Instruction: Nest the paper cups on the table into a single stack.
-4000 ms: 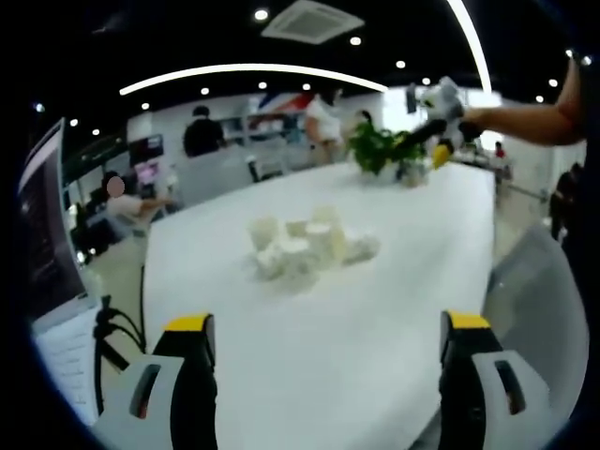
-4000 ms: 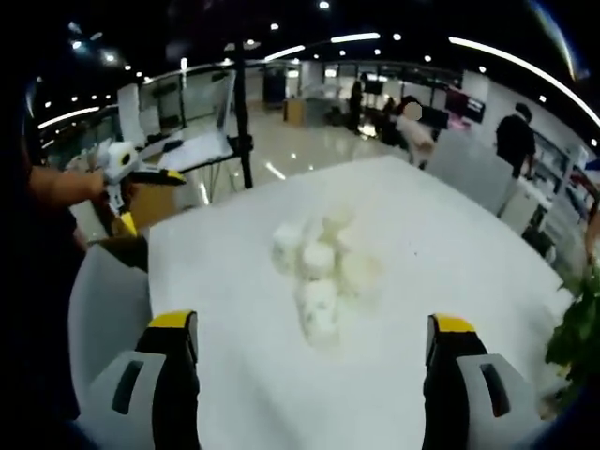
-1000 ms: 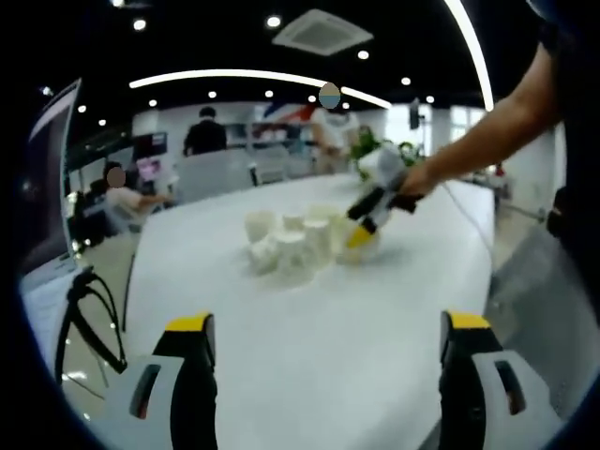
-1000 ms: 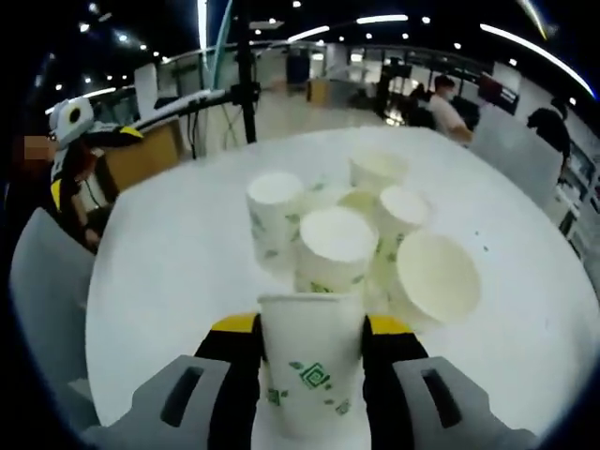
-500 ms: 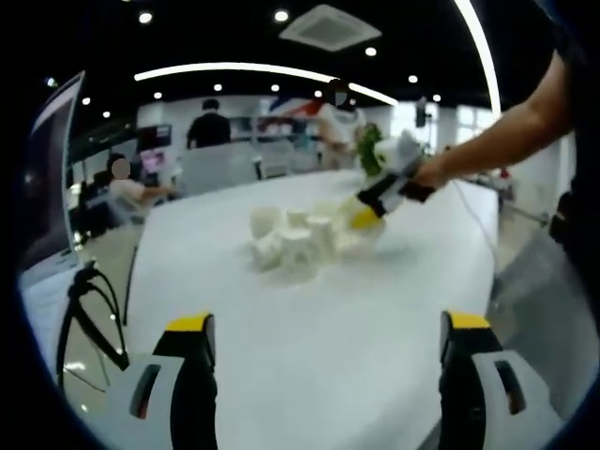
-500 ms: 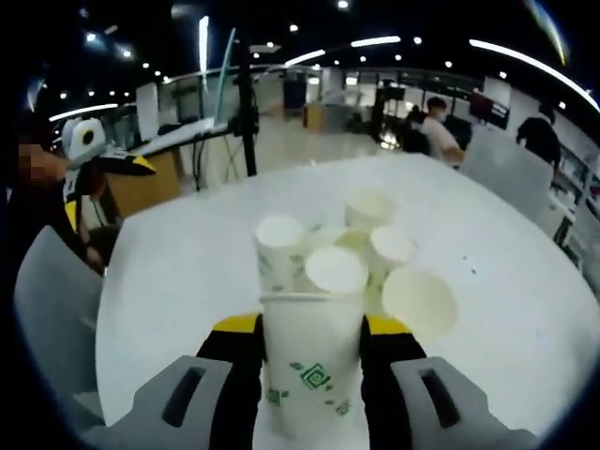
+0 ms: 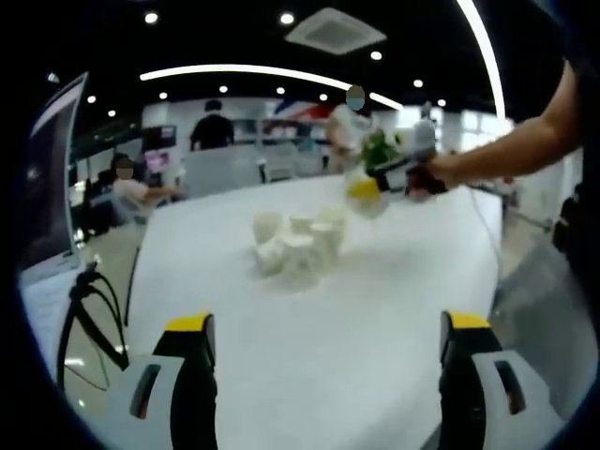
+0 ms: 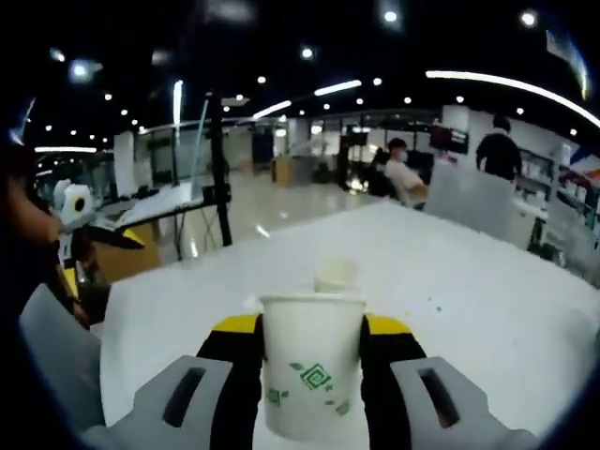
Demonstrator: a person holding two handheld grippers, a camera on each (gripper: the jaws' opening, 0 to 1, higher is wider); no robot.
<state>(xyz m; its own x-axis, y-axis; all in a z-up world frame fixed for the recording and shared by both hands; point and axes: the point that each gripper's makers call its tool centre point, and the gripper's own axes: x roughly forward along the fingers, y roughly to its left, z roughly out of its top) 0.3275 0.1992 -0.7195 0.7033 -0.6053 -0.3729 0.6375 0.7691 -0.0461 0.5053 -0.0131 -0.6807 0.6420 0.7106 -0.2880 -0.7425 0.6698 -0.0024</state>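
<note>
In the right gripper view, our right gripper (image 8: 312, 361) has its jaws pressed in on both sides of a paper cup (image 8: 312, 366). The cup stands upright between them, mouth up, green marks facing us. Just past its rim, the top of another cup (image 8: 336, 274) peeks out. Beyond that the white table (image 8: 450, 281) runs wide and bare, far edge well ahead, near-left edge curving close beside the left jaw. The left gripper (image 8: 80, 211) shows far off to our left.

In the left gripper view, our left gripper (image 7: 326, 370) has its jaws spread wide with nothing between them, only bare tabletop. Straight ahead, well beyond the tips, sits the cluster of cups (image 7: 295, 246), bunched together; some stand upright, others we cannot make out. Above and right of the cluster, the right gripper hangs in the air with its cup, clear of the table. Plenty of open surface lies between our jaws and the cluster. The table's left edge sweeps up from beside the left jaw, and the right edge falls away past the right jaw.
</note>
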